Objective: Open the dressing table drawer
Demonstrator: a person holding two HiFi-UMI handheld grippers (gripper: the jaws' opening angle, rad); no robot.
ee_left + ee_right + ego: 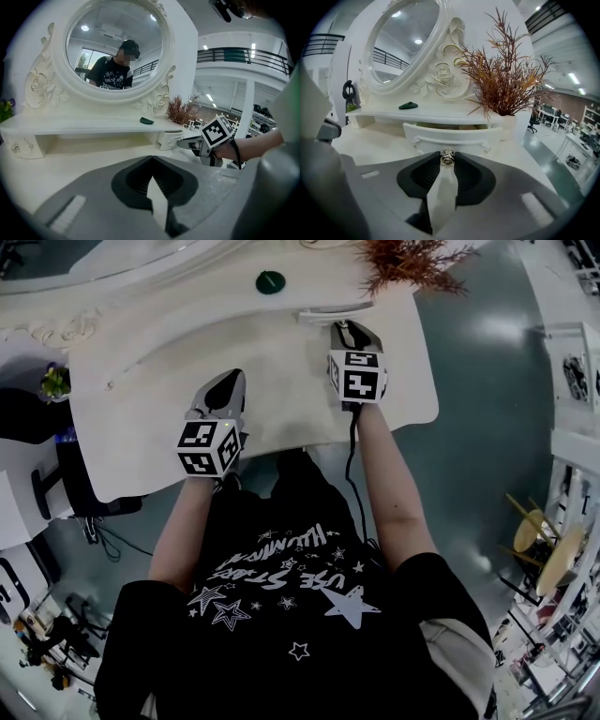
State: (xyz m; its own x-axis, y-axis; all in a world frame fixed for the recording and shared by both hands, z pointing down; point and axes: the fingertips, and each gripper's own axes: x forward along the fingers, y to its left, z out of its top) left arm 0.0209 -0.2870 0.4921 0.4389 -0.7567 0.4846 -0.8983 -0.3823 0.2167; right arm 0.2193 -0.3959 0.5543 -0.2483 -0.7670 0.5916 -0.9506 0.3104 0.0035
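**Right gripper (447, 158) clamps the knob (447, 156) of the dressing table drawer (450, 135)**

The fingers (465, 171) are narrowed onto the small metal knob at their tips. The drawer stands partly out from under the shelf (440, 117) at 12 o'clock, with a dried plant (506, 79) at 1 o'clock and a green object (408, 105) at 10 o'clock. The left gripper (151, 159) is held over the tabletop (70, 159), fingers closed together on nothing, well apart from the drawer. Only the right gripper view shows the knob. Only the left gripper view shows a person reflected in the oval mirror (117, 47).
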